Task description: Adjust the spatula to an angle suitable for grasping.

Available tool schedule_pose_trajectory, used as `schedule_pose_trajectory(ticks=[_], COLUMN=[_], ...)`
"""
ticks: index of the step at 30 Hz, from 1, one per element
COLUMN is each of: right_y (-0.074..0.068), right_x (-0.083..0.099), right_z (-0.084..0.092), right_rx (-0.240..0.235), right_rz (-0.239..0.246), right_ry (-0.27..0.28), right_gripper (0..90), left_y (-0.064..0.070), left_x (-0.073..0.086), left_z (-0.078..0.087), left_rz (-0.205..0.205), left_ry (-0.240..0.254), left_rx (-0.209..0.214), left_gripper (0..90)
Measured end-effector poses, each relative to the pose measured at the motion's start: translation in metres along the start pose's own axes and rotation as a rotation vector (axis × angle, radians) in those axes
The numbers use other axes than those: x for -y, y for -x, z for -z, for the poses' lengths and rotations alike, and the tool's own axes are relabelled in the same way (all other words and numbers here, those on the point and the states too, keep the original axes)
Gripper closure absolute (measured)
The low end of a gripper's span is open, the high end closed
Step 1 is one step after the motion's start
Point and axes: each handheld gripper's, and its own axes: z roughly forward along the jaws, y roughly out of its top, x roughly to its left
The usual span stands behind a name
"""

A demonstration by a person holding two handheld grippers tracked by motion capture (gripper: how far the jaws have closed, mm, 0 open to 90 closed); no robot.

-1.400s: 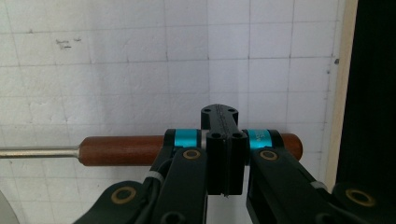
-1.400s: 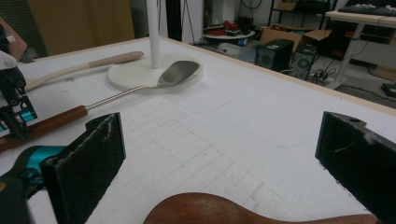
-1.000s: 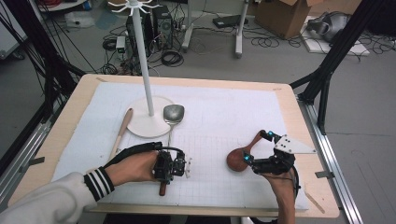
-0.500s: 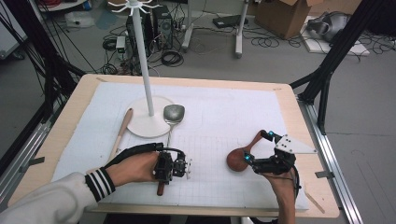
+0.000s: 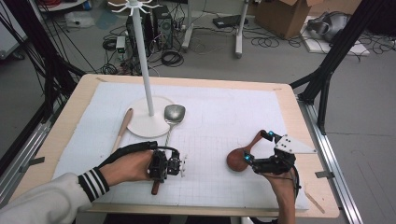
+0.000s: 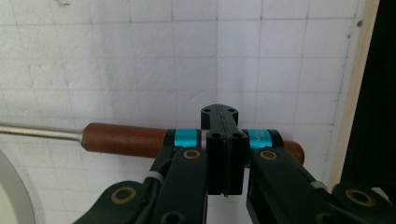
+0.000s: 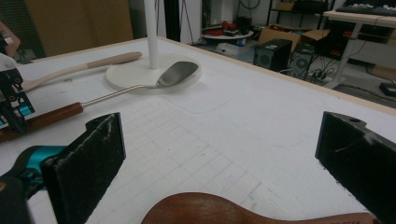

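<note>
Lab: floor cables (image 5: 173, 56), computer tower (image 5: 159, 23), cardboard box (image 5: 285, 14).

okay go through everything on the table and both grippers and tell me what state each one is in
left gripper: shut on the metal spoon's brown handle.
right gripper: open, jaws either side of the dark wooden spoon.
metal spoon: lying flat, bowl resting on the stand's base.
dark wooden spoon: lying on the mat, not gripped.
light wooden spoon: lying flat beside the base, untouched.
white stand: upright, hooks empty.
</note>
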Motion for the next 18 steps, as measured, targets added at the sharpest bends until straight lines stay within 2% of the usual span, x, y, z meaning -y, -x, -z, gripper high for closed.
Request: schedule_pose_trajectory(ticks=[6,8,12,18], right_y=[0.0002,0.0003,-0.0004,0.0008], right_x=[0.0001,0.0001,0.0002,0.0003], right_z=[-0.0002,-0.0012,-0.0020,-0.0010], right_rx=[0.001,0.003,0.002,0.005], right_rz=[0.004,0.006,0.011,0.011], right_ry=[-0.004,-0.002,-0.006,-0.003], right_gripper=[0.5,0.5,0.5,0.5], left_y=[-0.0003,0.0011,0.0030,0.0028], left_x=[0.0052,0.0035,-0.0011,-0.0011], left_z=[0.0022,0.0020,-0.0004,-0.0018], left_rz=[0.016,0.006,-0.011,-0.007], left_ry=[-0.001,-0.004,-0.009,-0.014], left_rx=[-0.010,-0.020,-0.012,-0.007], left_gripper=[89.7,89.7,89.7,89.7])
